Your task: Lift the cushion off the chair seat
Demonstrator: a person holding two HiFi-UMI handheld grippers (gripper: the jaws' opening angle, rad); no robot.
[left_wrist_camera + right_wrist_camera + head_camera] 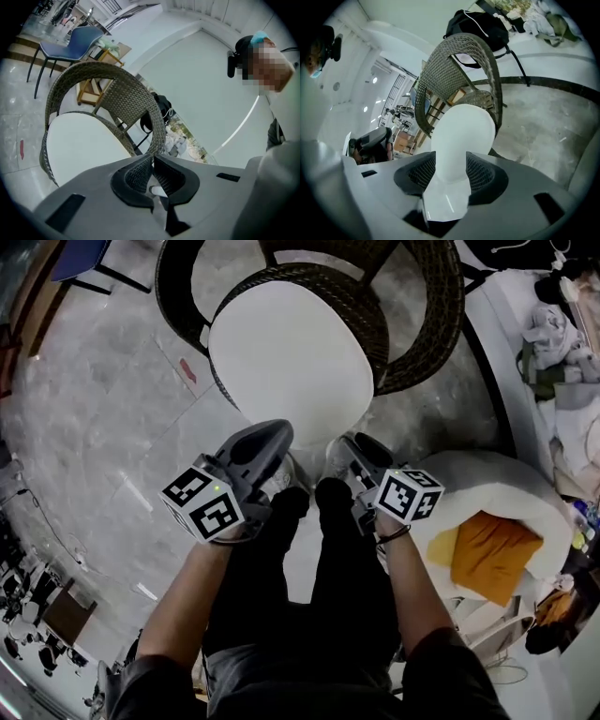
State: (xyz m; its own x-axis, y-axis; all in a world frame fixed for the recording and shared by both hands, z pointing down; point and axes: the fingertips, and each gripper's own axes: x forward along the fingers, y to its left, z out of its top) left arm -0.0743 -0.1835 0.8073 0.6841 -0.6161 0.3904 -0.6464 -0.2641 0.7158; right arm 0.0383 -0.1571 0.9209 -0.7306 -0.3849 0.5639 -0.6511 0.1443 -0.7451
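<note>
A white oval cushion (291, 357) lies flat on the seat of a dark wicker chair (422, 324). Both grippers hang just short of the cushion's front edge. My left gripper (281, 432) is at the near left of that edge; in the left gripper view its jaws (153, 159) meet with nothing held, and the cushion (79, 140) and wicker back (117, 89) lie beyond them. My right gripper (342, 448) stands open at the near right. In the right gripper view the cushion (464, 131) fills the gap between its jaws (451, 164); contact with the pads cannot be told.
A white pouf with an orange cloth (497, 549) sits on the floor to the right. Behind it is a white couch piled with clothes (553, 343). A blue chair (75, 44) stands far left. The person's black-trousered legs (309, 559) are between the grippers. The floor is grey marble.
</note>
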